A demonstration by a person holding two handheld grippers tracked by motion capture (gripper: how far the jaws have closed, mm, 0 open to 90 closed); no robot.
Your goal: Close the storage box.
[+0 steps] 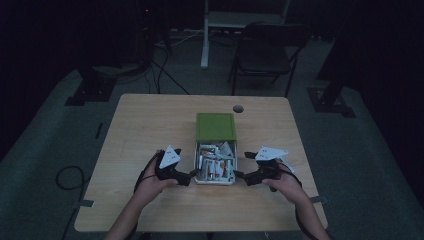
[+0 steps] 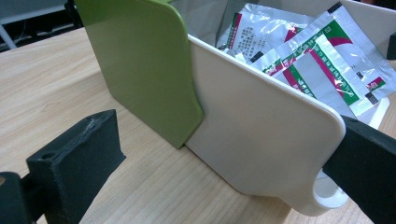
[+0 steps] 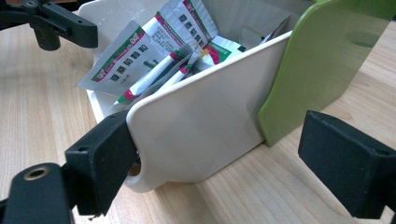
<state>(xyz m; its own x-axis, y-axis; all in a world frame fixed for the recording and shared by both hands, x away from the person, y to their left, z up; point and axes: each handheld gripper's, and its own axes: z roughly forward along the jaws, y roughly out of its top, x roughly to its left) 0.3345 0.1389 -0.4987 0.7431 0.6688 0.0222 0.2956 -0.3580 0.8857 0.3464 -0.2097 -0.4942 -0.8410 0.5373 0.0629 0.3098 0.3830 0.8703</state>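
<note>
Though the dim high view blurs the contents, the white plastic drawer [image 1: 215,170] sits near the wooden table's [image 1: 150,125] front edge, pulled out of its green sleeve [image 1: 215,126]. Up close, the left gripper view shows glossy foil sachets [image 2: 322,56] with red and green stripes inside. Left gripper [image 1: 188,178] and right gripper [image 1: 239,176] flank the drawer's front corners, jaws spread, one jaw of each touching a corner; the drawer's front handle is mostly hidden

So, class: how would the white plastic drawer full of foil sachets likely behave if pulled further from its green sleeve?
The white plastic drawer looks rigid and smooth, so it probably slides easily. The foil sachets lie loose and seem light, so they may shift.
</note>
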